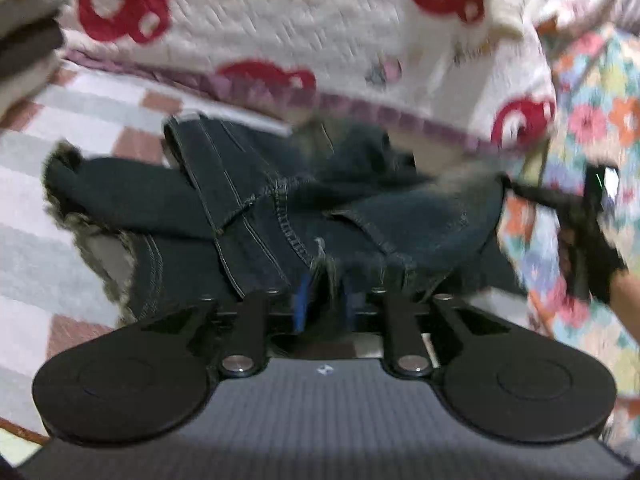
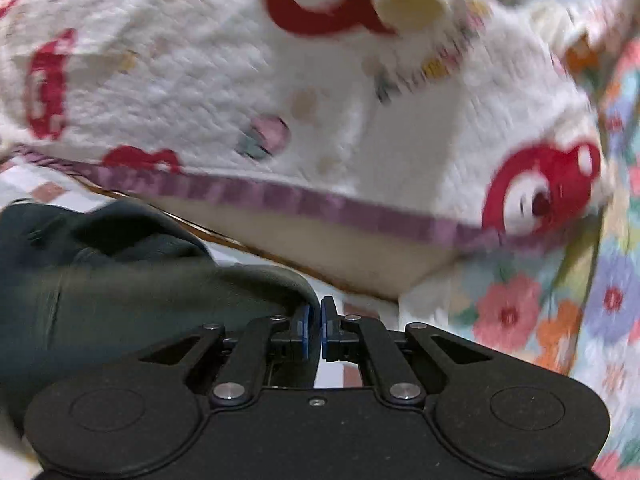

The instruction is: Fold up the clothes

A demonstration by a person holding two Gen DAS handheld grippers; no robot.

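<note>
A dark denim garment [image 1: 280,208] with frayed hems lies crumpled across the checked bed sheet [image 1: 60,208]. My left gripper [image 1: 323,292] is shut on its frayed near edge; cloth bunches between the blue pads. In the right wrist view the same dark garment [image 2: 120,280] hangs to the left. My right gripper [image 2: 314,320] is shut, its blue pads nearly together on a thin edge of the dark cloth. The right gripper also shows in the left wrist view [image 1: 592,232], at the garment's right end.
A white quilt with red bear prints and a purple border [image 1: 320,40] is piled behind the garment; it also fills the right wrist view [image 2: 280,100]. A floral cloth [image 1: 592,120] lies at the right. Folded clothes [image 1: 24,32] are stacked at the far left.
</note>
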